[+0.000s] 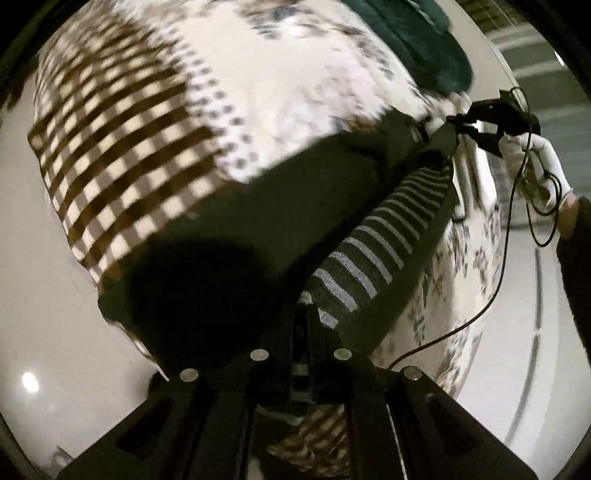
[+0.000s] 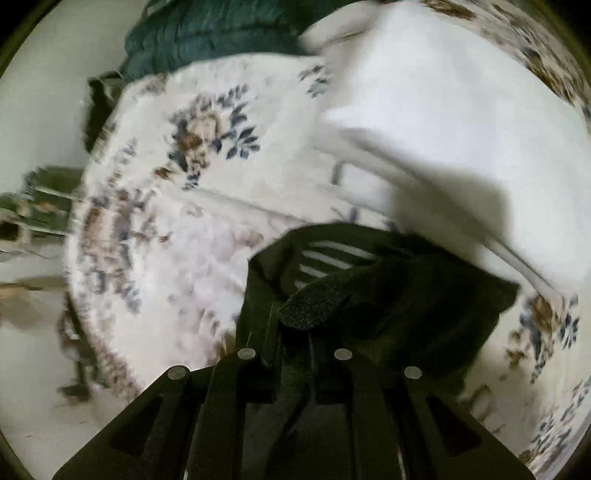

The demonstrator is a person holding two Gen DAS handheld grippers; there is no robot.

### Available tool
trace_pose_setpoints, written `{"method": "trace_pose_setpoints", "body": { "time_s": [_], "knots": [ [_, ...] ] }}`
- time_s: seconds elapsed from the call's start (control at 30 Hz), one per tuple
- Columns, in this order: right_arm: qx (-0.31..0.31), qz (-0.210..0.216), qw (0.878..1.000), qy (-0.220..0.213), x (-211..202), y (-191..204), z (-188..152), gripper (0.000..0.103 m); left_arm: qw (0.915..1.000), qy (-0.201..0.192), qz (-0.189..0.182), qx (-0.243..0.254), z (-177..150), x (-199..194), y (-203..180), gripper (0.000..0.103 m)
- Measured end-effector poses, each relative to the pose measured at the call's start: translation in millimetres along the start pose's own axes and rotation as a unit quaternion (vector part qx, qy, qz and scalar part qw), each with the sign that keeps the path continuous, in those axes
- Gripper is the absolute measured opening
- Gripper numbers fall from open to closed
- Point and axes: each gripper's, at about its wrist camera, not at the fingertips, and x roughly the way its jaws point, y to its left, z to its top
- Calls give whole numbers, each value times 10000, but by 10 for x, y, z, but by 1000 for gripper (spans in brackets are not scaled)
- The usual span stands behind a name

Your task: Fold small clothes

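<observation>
A small black garment (image 1: 258, 206) with a grey-striped inside (image 1: 373, 243) is held stretched between both grippers above a floral bedspread (image 1: 295, 92). My left gripper (image 1: 303, 317) is shut on its near edge. My right gripper (image 1: 467, 127) shows far right in the left wrist view, shut on the other end, held by a white-gloved hand (image 1: 535, 162). In the right wrist view my right gripper (image 2: 295, 325) is shut on the black cloth (image 2: 406, 295), its striped lining (image 2: 332, 258) showing just ahead.
A brown-and-cream checked cloth (image 1: 122, 158) lies on the bed at left. A dark green folded garment (image 1: 417, 40) lies at the far end, also in the right wrist view (image 2: 207, 33). A white cloth (image 2: 443, 110) lies on the bedspread (image 2: 177, 229). A cable (image 1: 506, 258) hangs from the right gripper.
</observation>
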Motion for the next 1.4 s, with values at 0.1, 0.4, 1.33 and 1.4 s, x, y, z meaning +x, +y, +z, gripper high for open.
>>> {"method": "trace_pose_setpoints", "body": {
  "time_s": [0.1, 0.4, 1.33, 1.4],
  "knots": [
    [98, -225, 9995, 217, 375, 249, 106, 12, 9993, 222, -89, -272, 156, 75, 327, 4],
    [538, 761, 9946, 463, 464, 366, -358, 53, 9981, 351, 417, -284, 221, -249, 905, 39],
    [1567, 2299, 9514, 1318, 605, -467, -3215, 54, 9884, -48, 1160, 983, -32, 163, -30, 59],
    [1645, 2081, 9557, 1272, 634, -660, -3388, 54, 9856, 134, 1291, 1082, -28, 339, -134, 59]
  ]
}}
